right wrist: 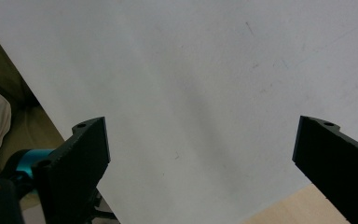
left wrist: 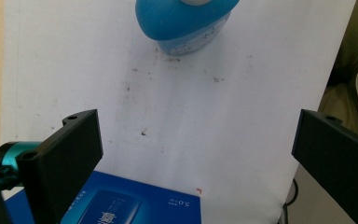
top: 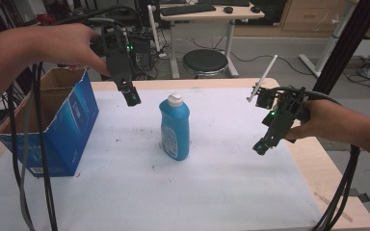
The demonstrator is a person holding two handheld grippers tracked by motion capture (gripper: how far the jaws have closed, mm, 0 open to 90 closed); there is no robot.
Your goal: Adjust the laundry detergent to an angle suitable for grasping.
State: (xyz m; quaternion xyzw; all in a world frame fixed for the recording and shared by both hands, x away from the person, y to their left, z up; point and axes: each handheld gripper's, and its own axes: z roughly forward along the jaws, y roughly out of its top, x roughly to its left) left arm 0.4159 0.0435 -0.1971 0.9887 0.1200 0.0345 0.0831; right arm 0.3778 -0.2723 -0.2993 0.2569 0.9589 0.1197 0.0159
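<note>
A white sheet (top: 212, 192) covers the pale wooden desk (top: 325, 178). At right, the right tool (top: 261, 146) hangs above the sheet, jaws wide and empty. A blue plastic bottle with a white cap (top: 175, 127) stands upright mid-desk. At left sits an open blue cardboard box (top: 60, 120). Farther back, between box and bottle, the left tool (top: 132, 97) hovers, jaws wide and empty.

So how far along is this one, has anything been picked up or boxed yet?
Nothing looks done yet. The bottle stands upright on the white sheet, untouched, and outside the open box. Both the left gripper and right gripper are open, empty and held above the table. Any grasping or moving remains.
</note>
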